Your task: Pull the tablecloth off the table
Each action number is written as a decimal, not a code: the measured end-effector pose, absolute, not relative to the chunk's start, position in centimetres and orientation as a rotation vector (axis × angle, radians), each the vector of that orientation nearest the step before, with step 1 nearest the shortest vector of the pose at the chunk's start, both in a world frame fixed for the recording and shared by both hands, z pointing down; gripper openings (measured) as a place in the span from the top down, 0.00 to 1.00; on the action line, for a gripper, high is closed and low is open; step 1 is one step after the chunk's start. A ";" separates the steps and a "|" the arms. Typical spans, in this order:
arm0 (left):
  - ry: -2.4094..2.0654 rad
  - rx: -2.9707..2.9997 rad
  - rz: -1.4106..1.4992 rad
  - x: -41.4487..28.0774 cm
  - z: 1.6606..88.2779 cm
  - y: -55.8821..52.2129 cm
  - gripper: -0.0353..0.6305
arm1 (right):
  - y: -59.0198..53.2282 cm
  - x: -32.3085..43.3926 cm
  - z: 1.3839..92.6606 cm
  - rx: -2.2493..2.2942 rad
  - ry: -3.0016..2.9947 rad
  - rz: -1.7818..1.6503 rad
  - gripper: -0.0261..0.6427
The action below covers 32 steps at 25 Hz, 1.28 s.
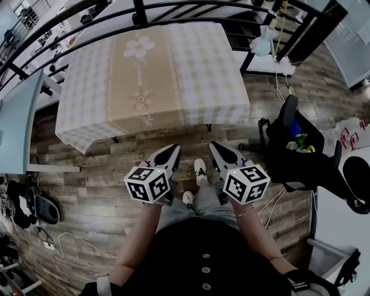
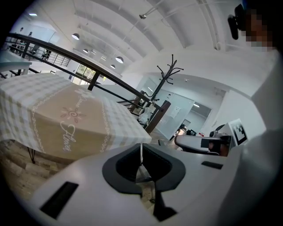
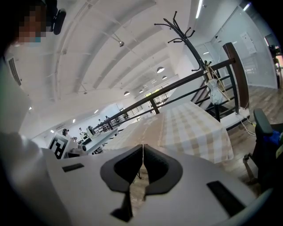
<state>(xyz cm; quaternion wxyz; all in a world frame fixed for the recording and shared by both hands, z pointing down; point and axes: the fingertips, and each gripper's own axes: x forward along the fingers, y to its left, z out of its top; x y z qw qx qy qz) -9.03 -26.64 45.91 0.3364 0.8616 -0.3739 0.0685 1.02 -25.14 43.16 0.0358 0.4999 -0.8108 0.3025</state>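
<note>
Head view: beige-and-white checked fabric tablecloth (image 1: 153, 81) at 12 o'clock, spread fully over tabletop, apart from both grippers. Near 6 o'clock, left gripper (image 1: 174, 148) and right gripper (image 1: 213, 145), jaws pressed together, pinching nothing.

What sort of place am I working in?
Likely an open-plan office or lab on a mezzanine: black railing beside the tablecloth-covered table, an office chair, and a coat stand.

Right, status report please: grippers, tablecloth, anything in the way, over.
Both shut and empty: left gripper, right gripper. Ahead, the beige checked fabric tablecloth lies spread flat, untouched. A black office chair stands off right, beside the approach.
</note>
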 end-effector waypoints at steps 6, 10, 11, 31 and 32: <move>-0.985 2.204 0.196 -7.8 47.0 -30.0 0.91 | -28.5 3.0 44.3 1.524 -2.469 0.990 0.92; -1.008 2.156 0.194 -7.3 48.0 -32.7 0.91 | -31.4 4.7 45.4 1.537 -2.416 1.033 0.92; -1.014 2.146 0.198 -7.1 48.3 -33.3 0.91 | -32.0 5.1 45.7 1.536 -2.403 1.049 0.92; -1.024 1.908 0.245 -4.7 55.0 -38.6 0.91 | -39.0 9.9 51.6 1.492 -2.296 1.407 0.90; -1.013 1.899 0.241 -4.6 55.3 -38.7 0.91 | -39.1 9.9 52.0 1.485 -2.293 1.428 0.89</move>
